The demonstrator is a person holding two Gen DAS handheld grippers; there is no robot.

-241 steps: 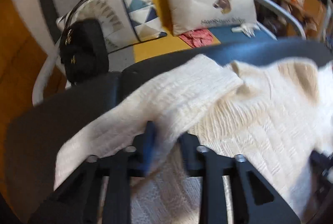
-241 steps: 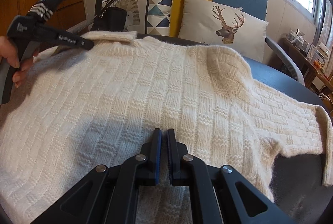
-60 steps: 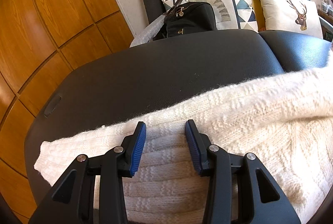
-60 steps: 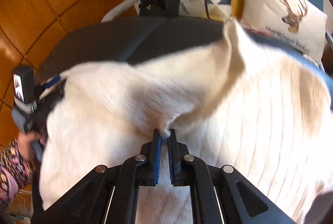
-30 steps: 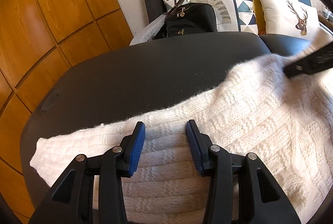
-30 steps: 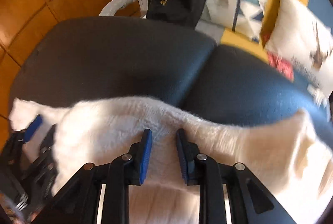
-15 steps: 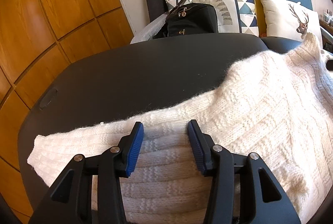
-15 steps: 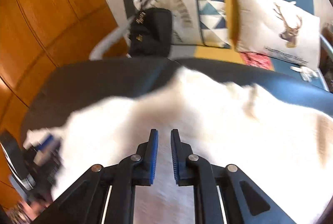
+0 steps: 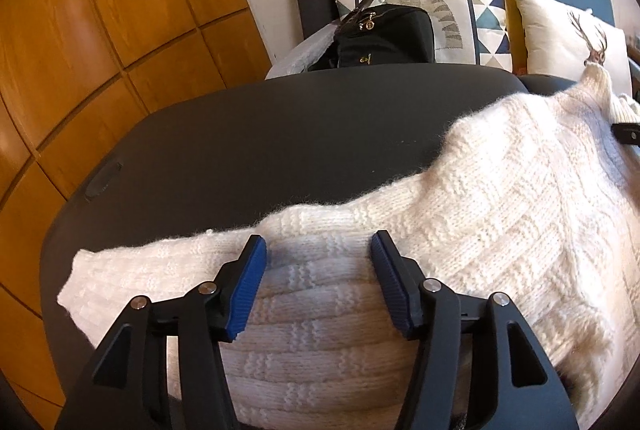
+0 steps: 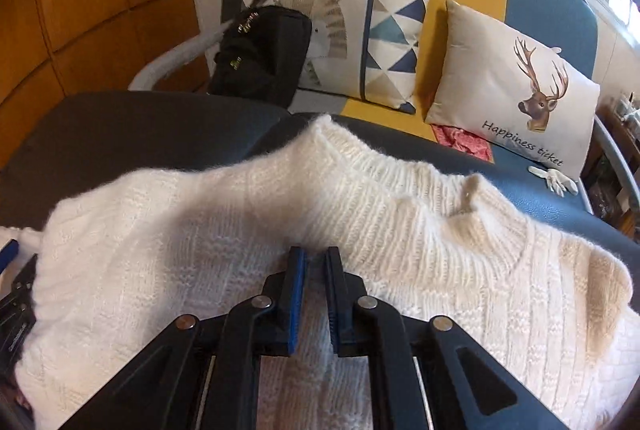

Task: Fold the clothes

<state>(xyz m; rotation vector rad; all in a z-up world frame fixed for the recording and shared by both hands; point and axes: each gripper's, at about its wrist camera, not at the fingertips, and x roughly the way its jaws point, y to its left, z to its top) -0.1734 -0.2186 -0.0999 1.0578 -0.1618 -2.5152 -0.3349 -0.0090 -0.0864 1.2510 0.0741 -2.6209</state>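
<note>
A cream knitted sweater [image 9: 480, 230] lies spread on a dark padded table [image 9: 280, 150]. My left gripper [image 9: 318, 262] stands open over the sweater's left part, its blue pads wide apart with nothing pinched between them. In the right wrist view the sweater [image 10: 440, 250] shows its ribbed collar at the far edge. My right gripper [image 10: 316, 262] rests just below that collar. Its jaws are drawn together to a narrow slit, and I see no fabric pinched in them. The left gripper [image 10: 16, 290] shows at the left edge, and a piece of the right gripper [image 9: 626, 134] at the right edge.
Behind the table stands a grey, yellow and blue sofa with a black handbag [image 10: 260, 58], a triangle-patterned cushion [image 10: 392, 42] and a deer cushion [image 10: 512, 82]. A red cloth [image 10: 460, 142] lies on the seat. A wooden panelled wall [image 9: 100, 30] runs along the left.
My right gripper let go of the folded part, swung from the sweater's left edge to the collar, and narrowed its jaws. The left gripper stayed open in place.
</note>
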